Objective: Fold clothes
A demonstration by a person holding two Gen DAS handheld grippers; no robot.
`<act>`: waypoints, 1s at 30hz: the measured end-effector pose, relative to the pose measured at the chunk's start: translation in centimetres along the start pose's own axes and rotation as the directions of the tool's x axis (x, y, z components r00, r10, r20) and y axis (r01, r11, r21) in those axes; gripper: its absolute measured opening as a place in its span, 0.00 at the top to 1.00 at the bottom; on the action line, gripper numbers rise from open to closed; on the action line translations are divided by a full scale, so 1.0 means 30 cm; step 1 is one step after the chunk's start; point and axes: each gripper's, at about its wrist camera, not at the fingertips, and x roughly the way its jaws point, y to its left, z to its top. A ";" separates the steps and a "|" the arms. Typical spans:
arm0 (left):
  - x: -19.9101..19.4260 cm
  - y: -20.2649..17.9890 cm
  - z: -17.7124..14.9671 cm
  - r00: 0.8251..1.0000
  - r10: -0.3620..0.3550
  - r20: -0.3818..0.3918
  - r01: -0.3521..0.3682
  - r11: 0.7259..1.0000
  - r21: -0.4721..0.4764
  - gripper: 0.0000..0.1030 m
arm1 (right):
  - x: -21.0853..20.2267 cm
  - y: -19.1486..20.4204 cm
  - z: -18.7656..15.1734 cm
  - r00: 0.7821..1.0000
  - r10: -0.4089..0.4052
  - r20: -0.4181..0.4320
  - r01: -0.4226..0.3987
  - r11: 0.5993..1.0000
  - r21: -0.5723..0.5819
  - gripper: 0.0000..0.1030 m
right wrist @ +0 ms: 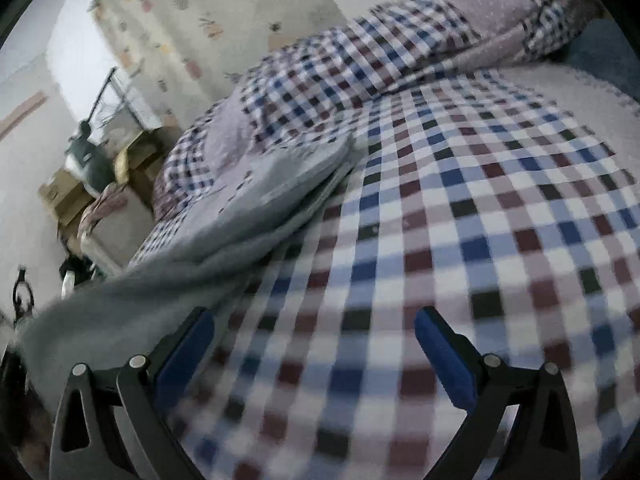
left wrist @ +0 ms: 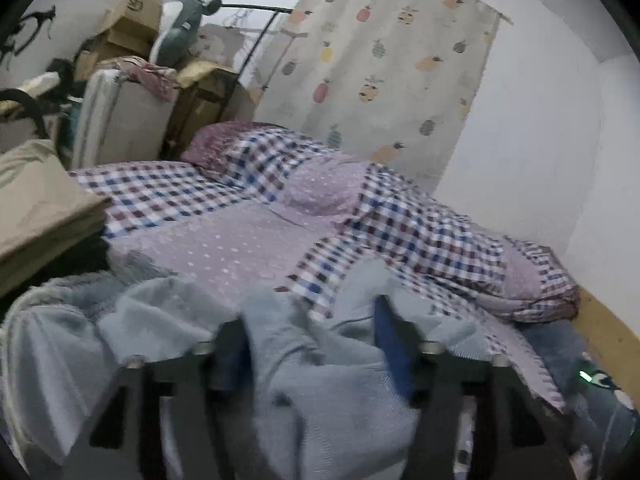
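A light grey-blue knit garment (left wrist: 320, 380) lies bunched at the near edge of the bed. My left gripper (left wrist: 312, 340) is shut on a thick fold of it, with cloth filling the gap between the blue pads (left wrist: 390, 336) and draping over the left finger. In the right wrist view the same garment (right wrist: 240, 208) stretches from the bed toward the lower left, partly lifted. My right gripper (right wrist: 316, 328) is open just above the checked sheet (right wrist: 460, 220) with nothing between its fingers. Both views are blurred by motion.
A rumpled checked and lilac quilt (left wrist: 420, 232) runs along the wall. A pillow (left wrist: 224, 144) lies at the head. A suitcase (left wrist: 120, 120), cardboard boxes (left wrist: 132, 12) and a plush toy (left wrist: 180, 24) stand behind the bed. A beige folded pile (left wrist: 36, 200) sits at left.
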 end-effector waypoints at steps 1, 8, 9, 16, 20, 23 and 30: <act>-0.002 -0.005 0.003 1.000 -0.021 0.004 0.021 1.000 0.004 0.24 | 0.036 0.002 0.031 1.000 0.000 -0.008 0.001 1.000 0.017 0.00; -0.004 0.037 0.032 0.993 -0.121 0.015 0.121 0.991 -0.054 0.16 | 0.318 0.022 0.182 0.996 -0.019 -0.090 0.023 0.999 0.039 0.05; 0.003 0.052 0.037 0.992 -0.128 0.006 0.128 0.989 -0.076 0.16 | 0.357 0.020 0.198 0.995 -0.022 -0.096 0.027 0.999 0.047 0.14; 0.048 0.118 0.061 0.988 -0.149 -0.026 0.144 0.980 -0.138 0.16 | 0.576 -0.028 0.284 0.989 -0.094 -0.114 0.107 0.987 0.116 0.37; 0.071 0.141 0.062 0.986 -0.160 -0.038 0.151 0.973 -0.177 0.16 | 0.645 -0.003 0.338 0.989 -0.104 -0.109 0.115 0.989 0.095 0.37; 0.077 0.144 0.066 0.985 -0.167 -0.043 0.157 0.972 -0.177 0.16 | 0.685 0.038 0.346 0.983 -0.125 -0.136 0.131 0.991 0.038 0.70; 0.076 0.146 0.072 0.983 -0.180 -0.042 0.170 0.970 -0.171 0.16 | 0.595 0.128 0.361 0.974 -0.217 -0.064 0.210 0.972 -0.104 0.96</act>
